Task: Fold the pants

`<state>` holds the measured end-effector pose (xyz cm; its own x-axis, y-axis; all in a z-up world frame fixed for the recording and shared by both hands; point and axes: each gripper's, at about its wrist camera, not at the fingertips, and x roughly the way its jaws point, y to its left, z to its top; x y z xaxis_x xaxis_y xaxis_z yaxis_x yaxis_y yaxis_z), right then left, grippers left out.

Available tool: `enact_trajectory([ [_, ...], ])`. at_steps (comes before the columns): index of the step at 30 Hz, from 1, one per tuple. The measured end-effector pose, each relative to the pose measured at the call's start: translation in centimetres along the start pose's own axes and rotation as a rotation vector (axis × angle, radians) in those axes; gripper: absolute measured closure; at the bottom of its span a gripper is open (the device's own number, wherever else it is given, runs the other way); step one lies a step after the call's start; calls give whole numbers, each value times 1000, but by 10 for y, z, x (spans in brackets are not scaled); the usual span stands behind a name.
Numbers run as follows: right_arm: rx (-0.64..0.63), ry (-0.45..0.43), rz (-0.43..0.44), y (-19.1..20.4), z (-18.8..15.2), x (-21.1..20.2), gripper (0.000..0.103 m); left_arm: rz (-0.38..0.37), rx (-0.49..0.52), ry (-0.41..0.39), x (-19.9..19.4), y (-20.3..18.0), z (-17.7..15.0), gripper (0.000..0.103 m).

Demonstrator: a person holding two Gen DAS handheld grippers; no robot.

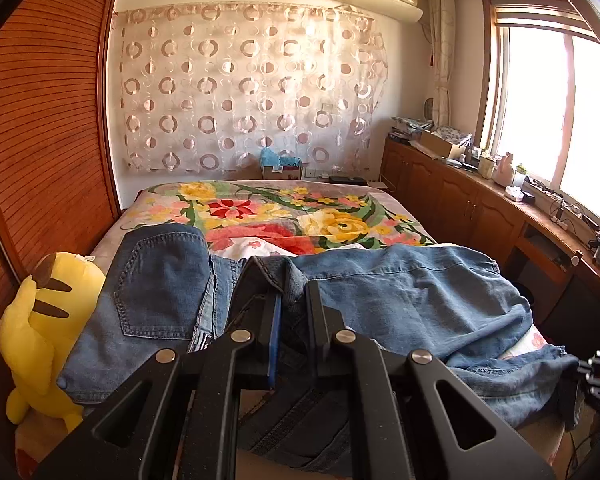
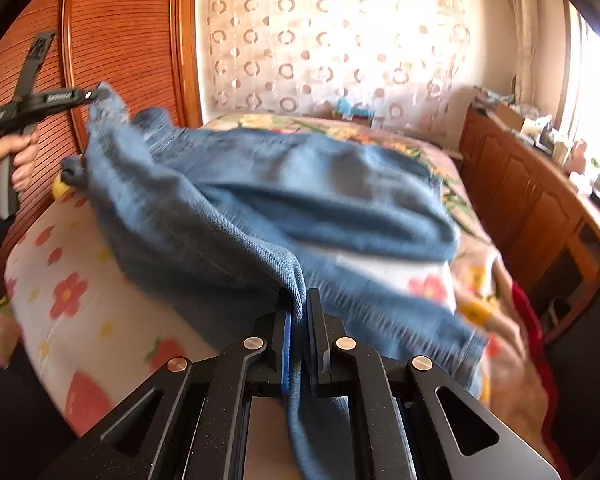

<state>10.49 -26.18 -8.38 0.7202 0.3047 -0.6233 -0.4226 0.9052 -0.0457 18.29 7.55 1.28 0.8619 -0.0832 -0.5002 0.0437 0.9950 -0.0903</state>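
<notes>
Blue denim pants (image 1: 400,296) lie across the near end of the bed, back pocket (image 1: 160,280) up at the left. My left gripper (image 1: 292,280) is shut on a fold of the denim near the waist. It also shows in the right wrist view (image 2: 96,96), held by a hand at the far left and lifting a corner of the pants. My right gripper (image 2: 300,300) is shut on the pants (image 2: 284,184) at a doubled edge that runs down between the fingers. The cloth hangs raised between the two grippers, blurred by motion.
The bed has a floral blanket (image 1: 300,212) and a white flowered sheet (image 2: 80,300). A yellow plush toy (image 1: 40,328) sits at the bed's left edge against the wooden wardrobe (image 1: 40,140). A wooden cabinet (image 1: 480,208) with clutter runs along the right under the window.
</notes>
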Motion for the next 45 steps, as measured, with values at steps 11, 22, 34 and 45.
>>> enact_trajectory([
  [11,-68,-109,-87,1,55,26,98,-2,-56,-33,4,27,16,91],
  [22,-165,-178,-135,11,90,66,98,0,-111,-43,29,53,32,91],
  [34,-222,-205,-167,6,107,112,98,37,-126,-21,67,68,40,91],
  [45,-223,-113,-145,-7,101,159,98,57,-85,57,105,68,31,91],
])
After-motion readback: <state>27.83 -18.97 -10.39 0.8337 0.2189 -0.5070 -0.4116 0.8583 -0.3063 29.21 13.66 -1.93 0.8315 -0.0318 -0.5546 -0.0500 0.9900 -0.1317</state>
